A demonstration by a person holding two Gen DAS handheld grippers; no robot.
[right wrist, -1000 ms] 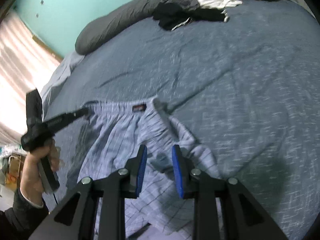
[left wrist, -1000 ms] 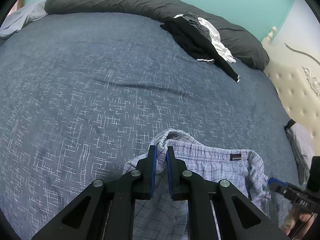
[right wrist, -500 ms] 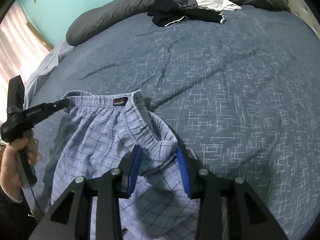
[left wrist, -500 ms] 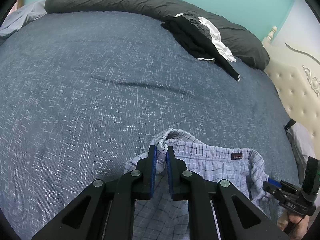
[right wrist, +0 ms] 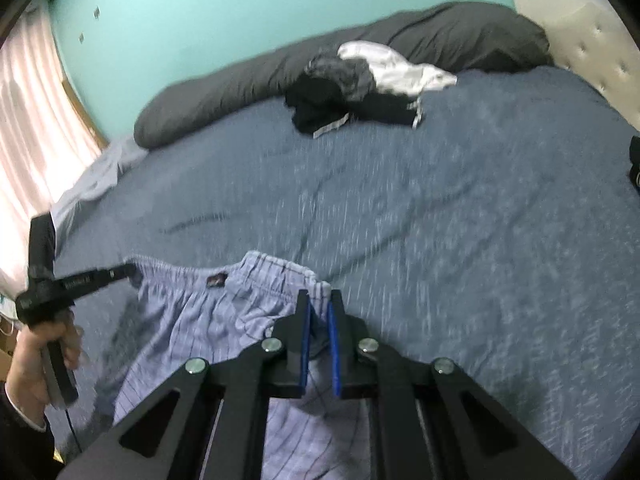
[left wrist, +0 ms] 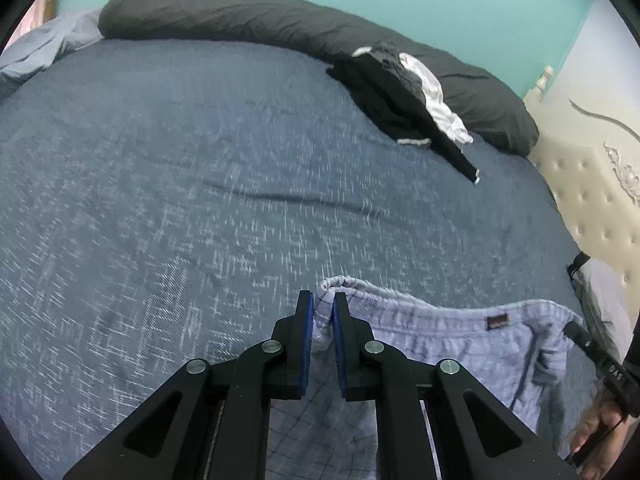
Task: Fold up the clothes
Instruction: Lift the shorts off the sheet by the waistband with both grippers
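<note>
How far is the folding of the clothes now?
Early. Done: both tongs grip the waistband of the plaid shorts, the left tongs at one end, the right tongs at the other, having just closed there. In hand: the shorts are held spread, not yet folded. Left: folding them, then the dark and white clothes pile near the pillow.

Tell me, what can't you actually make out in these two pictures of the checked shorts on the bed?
- Checked shorts: the legs run off the bottom edge behind the left gripper in the left wrist view; length unknown.
- Label on the waistband: too small and blurred to read in the right wrist view.
- Dark clothes pile: how many garments it holds is unclear.
- Right gripper: its pads hide the pinched fabric.
</note>
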